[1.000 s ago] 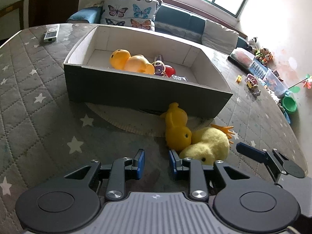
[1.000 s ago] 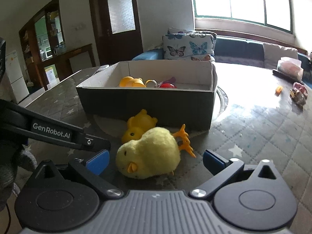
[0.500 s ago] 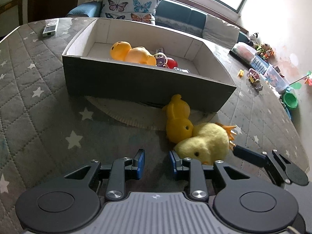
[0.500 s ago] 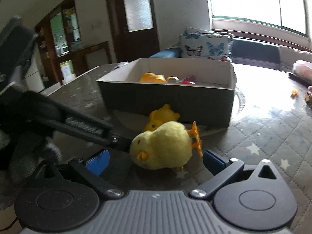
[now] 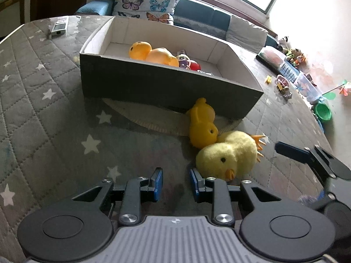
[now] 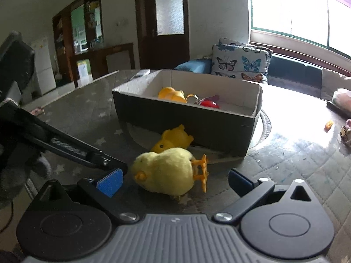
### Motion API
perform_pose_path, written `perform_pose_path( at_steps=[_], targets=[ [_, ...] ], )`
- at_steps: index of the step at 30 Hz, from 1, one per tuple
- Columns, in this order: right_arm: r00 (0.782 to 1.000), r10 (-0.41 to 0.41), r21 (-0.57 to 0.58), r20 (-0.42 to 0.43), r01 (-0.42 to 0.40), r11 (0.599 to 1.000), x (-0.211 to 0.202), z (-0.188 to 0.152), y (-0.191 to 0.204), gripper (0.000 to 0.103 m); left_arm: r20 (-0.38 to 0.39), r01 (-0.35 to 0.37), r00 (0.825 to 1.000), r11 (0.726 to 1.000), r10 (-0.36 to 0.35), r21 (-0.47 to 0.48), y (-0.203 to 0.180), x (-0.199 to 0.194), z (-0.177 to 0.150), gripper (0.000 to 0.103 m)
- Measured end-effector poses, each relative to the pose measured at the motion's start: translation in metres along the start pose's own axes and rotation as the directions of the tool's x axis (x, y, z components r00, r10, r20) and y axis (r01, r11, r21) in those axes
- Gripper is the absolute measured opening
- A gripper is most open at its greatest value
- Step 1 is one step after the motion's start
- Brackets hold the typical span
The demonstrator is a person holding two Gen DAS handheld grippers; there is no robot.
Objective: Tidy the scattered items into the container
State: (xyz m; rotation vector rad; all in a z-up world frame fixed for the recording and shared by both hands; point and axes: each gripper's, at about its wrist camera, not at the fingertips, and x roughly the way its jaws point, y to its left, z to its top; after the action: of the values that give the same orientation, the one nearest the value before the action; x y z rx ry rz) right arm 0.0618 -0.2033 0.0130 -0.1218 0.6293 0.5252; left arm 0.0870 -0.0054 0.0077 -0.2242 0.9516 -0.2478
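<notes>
Your right tongs [image 6: 173,180] stand wide and released around the fluffy chick [image 6: 164,172], which lies on its side on the counter [image 5: 54,131] just in front of the box [image 5: 166,87], touching the rubber duck [image 5: 203,125]. Settle lower and squeeze across the soft body, clear of the orange feet. Your left tongs [image 5: 174,180] hang partly spread, grasping nothing. The box already holds 1 orange duck [image 5: 151,53] and a red toy [image 5: 195,65].
</notes>
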Motion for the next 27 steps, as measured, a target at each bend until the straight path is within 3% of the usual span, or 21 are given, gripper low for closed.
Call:
perform_pose_path(
  at_steps=[7, 20, 27],
  targets=[
    [0.998, 0.056, -0.064, -0.033, -0.058, 0.996, 0.017, -0.007, 0.004, 0.103, -0.017, 0.012, 1.000, 1.000, -0.011, 0.017, -0.005, 0.004, 0.000, 0.030],
    [0.987, 0.161, -0.093, -0.019, -0.162, 0.982, -0.005, -0.014, 0.035, 0.103, 0.003, -0.041, 0.999, 0.999, 0.041, -0.024, 0.010, 0.007, 0.010, 0.030],
    [0.990, 0.141, -0.093, 0.019, -0.139, 0.986, -0.023, -0.012, 0.033, 0.103, 0.006, -0.029, 1.000, 0.999, 0.030, -0.045, 0.017, 0.003, 0.013, 0.030]
  ],
)
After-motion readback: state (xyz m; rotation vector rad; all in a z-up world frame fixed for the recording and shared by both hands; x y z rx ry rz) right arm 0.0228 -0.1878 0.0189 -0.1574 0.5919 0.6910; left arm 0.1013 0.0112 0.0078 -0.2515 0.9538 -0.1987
